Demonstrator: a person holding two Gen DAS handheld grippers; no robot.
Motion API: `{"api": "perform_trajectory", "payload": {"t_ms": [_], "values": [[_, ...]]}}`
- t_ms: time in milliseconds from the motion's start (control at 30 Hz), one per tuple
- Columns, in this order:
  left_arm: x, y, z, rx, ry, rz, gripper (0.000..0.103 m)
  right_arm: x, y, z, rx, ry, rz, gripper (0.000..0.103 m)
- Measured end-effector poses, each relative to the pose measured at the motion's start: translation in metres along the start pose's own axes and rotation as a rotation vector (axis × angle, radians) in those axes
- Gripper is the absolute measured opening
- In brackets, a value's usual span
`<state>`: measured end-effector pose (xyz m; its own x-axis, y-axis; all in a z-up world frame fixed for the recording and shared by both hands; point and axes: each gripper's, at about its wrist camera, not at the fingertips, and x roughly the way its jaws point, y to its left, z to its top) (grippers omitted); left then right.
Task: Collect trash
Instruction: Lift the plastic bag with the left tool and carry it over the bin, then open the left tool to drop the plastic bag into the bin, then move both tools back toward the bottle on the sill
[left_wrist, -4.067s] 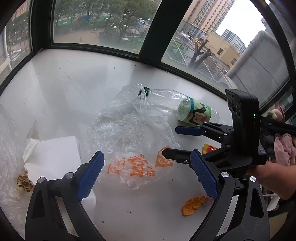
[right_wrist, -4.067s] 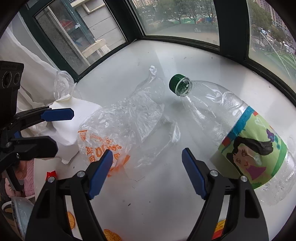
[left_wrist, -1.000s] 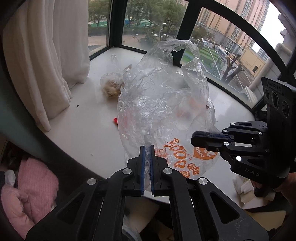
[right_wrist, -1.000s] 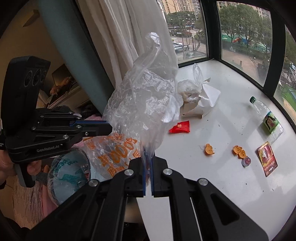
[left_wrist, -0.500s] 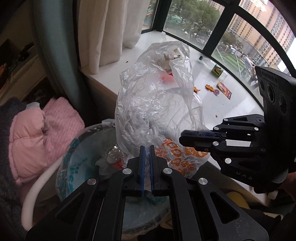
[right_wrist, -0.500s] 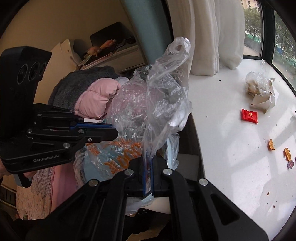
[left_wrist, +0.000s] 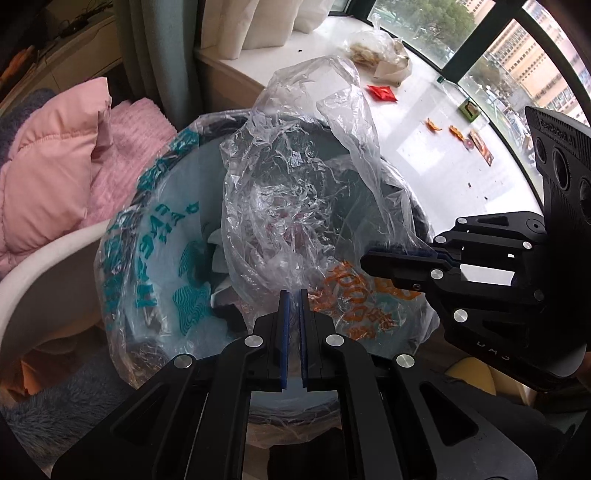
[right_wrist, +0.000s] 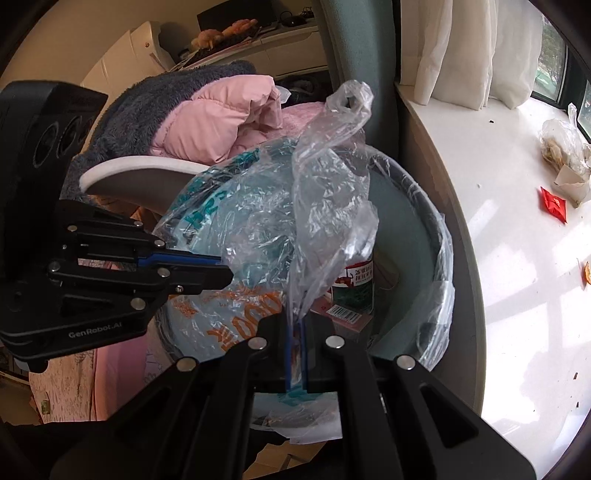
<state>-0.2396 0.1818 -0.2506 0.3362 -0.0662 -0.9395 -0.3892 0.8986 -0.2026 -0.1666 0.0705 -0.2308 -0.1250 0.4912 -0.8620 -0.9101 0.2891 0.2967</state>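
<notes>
A crumpled clear plastic bag (left_wrist: 295, 192) with orange print hangs between both grippers, right over a round trash bin (left_wrist: 147, 229) lined with a teal-printed bag. My left gripper (left_wrist: 292, 295) is shut on one edge of the clear bag. My right gripper (right_wrist: 295, 321) is shut on another edge of the clear plastic bag (right_wrist: 328, 206). In the left wrist view the right gripper (left_wrist: 373, 260) comes in from the right. The left gripper (right_wrist: 225, 271) enters the right wrist view from the left. Inside the trash bin (right_wrist: 436, 236) stands a green-labelled can (right_wrist: 352, 284) among other trash.
On the white window ledge (left_wrist: 424, 155) lie a red wrapper (left_wrist: 382, 92), orange peel bits (left_wrist: 434, 125), a clear bag of scraps (left_wrist: 376, 50) and small packets. A pink jacket (left_wrist: 48, 155) and grey fleece (right_wrist: 147, 99) sit on a white chair (right_wrist: 140, 171) beside the bin. Curtains hang behind.
Both grippers, still shut on the clear bag, swung away from the window ledge and came down over the trash bin. The bin now fills both views.
</notes>
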Motion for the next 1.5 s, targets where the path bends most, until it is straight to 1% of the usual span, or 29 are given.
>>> {"api": "perform_trajectory", "payload": {"t_ms": [133,233,300,500,533,567,633,667,700,733,767,800,833,867,900,1000,1067,1133,1233,1500], "values": [[0.008,0.007,-0.004,0.012,0.03,0.007,0.003,0.008,0.007,-0.003,-0.006,-0.006,-0.016,0.005],[0.011,0.014,-0.004,0.01,0.035,0.009,0.003,0.006,0.008,-0.006,-0.028,-0.02,-0.038,0.005],[0.012,0.015,-0.003,0.016,0.035,0.004,0.003,0.004,0.008,-0.009,-0.042,-0.025,-0.063,0.005],[0.01,0.013,0.001,0.047,0.015,-0.01,0.004,-0.008,0.003,-0.013,-0.056,-0.054,-0.101,0.005],[0.009,0.012,0.002,0.053,0.011,-0.014,0.004,-0.01,0.002,-0.013,-0.054,-0.059,-0.109,0.009],[0.008,0.011,0.003,0.058,0.007,-0.012,0.005,-0.012,0.001,-0.013,-0.053,-0.068,-0.116,0.015],[0.004,0.011,0.004,0.061,-0.004,-0.004,0.014,-0.018,-0.001,-0.013,-0.044,-0.087,-0.115,0.057],[0.002,0.011,0.004,0.061,-0.005,-0.002,0.026,-0.021,-0.002,-0.013,-0.041,-0.1,-0.112,0.065],[0.0,0.011,0.005,0.064,-0.01,0.004,0.04,-0.024,-0.003,-0.013,-0.043,-0.111,-0.12,0.075],[-0.003,0.011,0.005,0.068,-0.021,0.015,0.046,-0.027,-0.004,-0.012,-0.043,-0.121,-0.129,0.081],[-0.007,0.011,0.004,0.07,-0.034,0.021,0.057,-0.031,-0.004,-0.012,-0.04,-0.136,-0.134,0.082],[-0.011,0.012,0.005,0.066,-0.05,0.021,0.067,-0.036,-0.005,-0.012,-0.036,-0.154,-0.141,0.086],[-0.015,0.013,0.005,0.058,-0.07,0.021,0.072,-0.041,-0.006,-0.011,-0.032,-0.174,-0.15,0.09],[-0.02,0.012,0.006,0.049,-0.092,0.021,0.081,-0.046,-0.006,-0.011,-0.029,-0.197,-0.16,0.09],[-0.024,0.013,0.007,0.039,-0.109,0.016,0.087,-0.052,-0.007,-0.011,-0.023,-0.22,-0.171,0.09],[-0.037,0.012,0.015,0.018,-0.151,-0.015,0.092,-0.07,-0.013,-0.011,0.013,-0.281,-0.202,0.09],[-0.046,0.008,0.022,0.028,-0.186,-0.024,0.094,-0.081,-0.022,-0.012,0.045,-0.306,-0.217,0.09],[-0.054,-0.001,0.033,0.05,-0.217,-0.027,0.095,-0.09,-0.033,-0.013,0.075,-0.322,-0.232,0.09],[-0.064,-0.018,0.049,0.084,-0.246,-0.054,0.095,-0.105,-0.05,-0.017,0.11,-0.338,-0.266,0.09],[-0.08,-0.082,0.096,0.199,-0.317,-0.121,0.095,-0.152,-0.094,-0.031,0.202,-0.388,-0.361,0.09]]}}
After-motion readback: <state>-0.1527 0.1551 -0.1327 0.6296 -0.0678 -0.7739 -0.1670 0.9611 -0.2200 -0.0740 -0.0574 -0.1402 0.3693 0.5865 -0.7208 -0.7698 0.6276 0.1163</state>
